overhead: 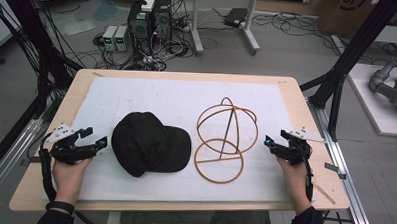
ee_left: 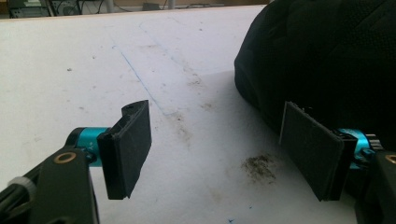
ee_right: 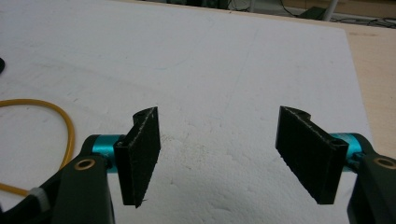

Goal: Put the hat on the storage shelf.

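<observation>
The left gripper (overhead: pixel 96 142) is resting low over the white sheet (overhead: pixel 152 90) with its jaws spread wide and nothing between them; in the left gripper view the sheet shows bare between the two pads (ee_left: pixel 128 149), marked with a faint blue line and a few brownish smudges. Just beside this gripper, toward the middle of the desk (overhead: pixel 292 90), the black cap (overhead: pixel 148 145) is lying flat on the sheet, its dark fabric (ee_left: pixel 327 60) rising close behind one pad without touching it. The right gripper (overhead: pixel 271 143) is sitting at the opposite side, also released, jaws wide apart over plain white sheet (ee_right: pixel 219 84). Just beside it, again toward the middle, the yellow wire hat stand (overhead: pixel 225 140) is standing with its round base ring on the sheet; a curve of that ring (ee_right: pixel 65 126) is showing near one jaw in the right gripper view. Cap and stand are lying between the two grippers, near each other.

The sheet is covering most of the pale wooden desk, leaving a rim of wood around it. Beyond the far edge from both grippers, the grey floor (overhead: pixel 288 50) is carrying computer towers (overhead: pixel 149 20), small power boxes (overhead: pixel 115 37) and tangled cables, with black frame posts (overhead: pixel 353 52) at either side.
</observation>
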Demonstrator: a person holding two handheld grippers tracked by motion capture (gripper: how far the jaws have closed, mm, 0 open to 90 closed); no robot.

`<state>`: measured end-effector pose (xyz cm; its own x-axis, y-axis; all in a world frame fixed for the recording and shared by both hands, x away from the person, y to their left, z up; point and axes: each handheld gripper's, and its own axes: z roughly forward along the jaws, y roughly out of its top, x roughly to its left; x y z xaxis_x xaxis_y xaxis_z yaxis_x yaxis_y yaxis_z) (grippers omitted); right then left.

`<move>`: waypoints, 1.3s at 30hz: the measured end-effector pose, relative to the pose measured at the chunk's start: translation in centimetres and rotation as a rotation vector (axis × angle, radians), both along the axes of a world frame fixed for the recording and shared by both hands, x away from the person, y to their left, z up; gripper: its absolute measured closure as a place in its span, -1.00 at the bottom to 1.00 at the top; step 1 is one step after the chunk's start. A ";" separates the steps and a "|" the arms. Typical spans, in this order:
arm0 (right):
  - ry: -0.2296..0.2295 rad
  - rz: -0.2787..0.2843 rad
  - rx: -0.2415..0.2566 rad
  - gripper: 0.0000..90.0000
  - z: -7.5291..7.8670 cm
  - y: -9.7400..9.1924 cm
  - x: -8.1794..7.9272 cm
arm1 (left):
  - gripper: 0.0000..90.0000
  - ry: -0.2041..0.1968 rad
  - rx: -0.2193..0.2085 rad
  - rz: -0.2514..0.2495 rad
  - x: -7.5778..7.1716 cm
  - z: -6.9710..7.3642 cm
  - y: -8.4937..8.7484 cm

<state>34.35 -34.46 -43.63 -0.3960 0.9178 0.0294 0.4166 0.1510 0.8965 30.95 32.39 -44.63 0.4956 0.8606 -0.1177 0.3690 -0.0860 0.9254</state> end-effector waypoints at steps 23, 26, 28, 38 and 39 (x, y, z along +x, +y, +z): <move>-0.015 -0.008 -0.024 -0.32 0.1 0.0 -0.1 | -0.60 -0.056 -0.034 -0.020 -3.1 3.6 -1.9; -0.014 -0.008 -0.025 -0.32 0.1 0.1 -0.1 | -0.63 -0.053 -0.052 -0.031 -4.0 3.7 -2.5; -0.014 -0.008 -0.026 -0.32 0.1 0.2 -0.1 | -0.63 -0.040 -0.080 -0.056 -4.6 3.8 -3.0; -0.015 -0.002 -0.048 -0.32 0.1 0.6 0.0 | -0.61 -0.051 -0.108 -0.174 -6.1 4.8 -6.7; -0.011 0.000 -0.048 -0.32 0.1 0.6 -0.1 | -0.61 -0.050 -0.109 -0.191 -6.2 4.9 -7.1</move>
<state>34.29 -33.86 -43.56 -0.3963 0.9179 -0.0185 0.4070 0.1937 0.8927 24.73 25.29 -39.73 0.6556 0.7343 -0.1761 0.3094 -0.0485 0.9497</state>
